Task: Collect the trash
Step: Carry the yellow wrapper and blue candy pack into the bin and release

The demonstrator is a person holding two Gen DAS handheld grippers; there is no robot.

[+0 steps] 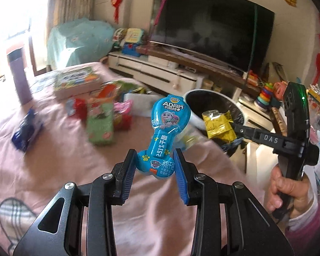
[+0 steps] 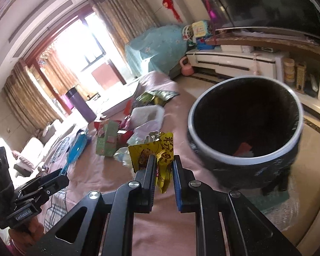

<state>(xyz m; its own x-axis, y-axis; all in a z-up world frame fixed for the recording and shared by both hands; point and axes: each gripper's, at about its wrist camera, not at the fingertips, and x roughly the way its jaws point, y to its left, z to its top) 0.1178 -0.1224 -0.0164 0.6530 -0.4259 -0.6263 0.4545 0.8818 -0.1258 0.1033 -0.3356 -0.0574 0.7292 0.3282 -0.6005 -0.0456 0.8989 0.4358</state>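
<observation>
My left gripper (image 1: 155, 160) is shut on a blue cheese-stick wrapper (image 1: 167, 125), held upright above the pink bedspread (image 1: 74, 166). My right gripper (image 2: 163, 166) is shut on a crumpled yellow snack wrapper (image 2: 162, 149); in the left wrist view that yellow wrapper (image 1: 218, 125) hangs at the rim of the dark, white-rimmed bin (image 1: 213, 104). From the right wrist the bin (image 2: 245, 119) stands just right of the bed edge, with some trash at its bottom. Several more wrappers and a green carton (image 1: 100, 125) lie on the bed.
A purple flask (image 1: 19, 74) and a picture-book box (image 1: 76, 83) sit far on the bed. A TV (image 1: 211, 25) on a white stand (image 1: 151, 70) with toys lies beyond. A person's hand (image 1: 288, 189) holds the right gripper's handle.
</observation>
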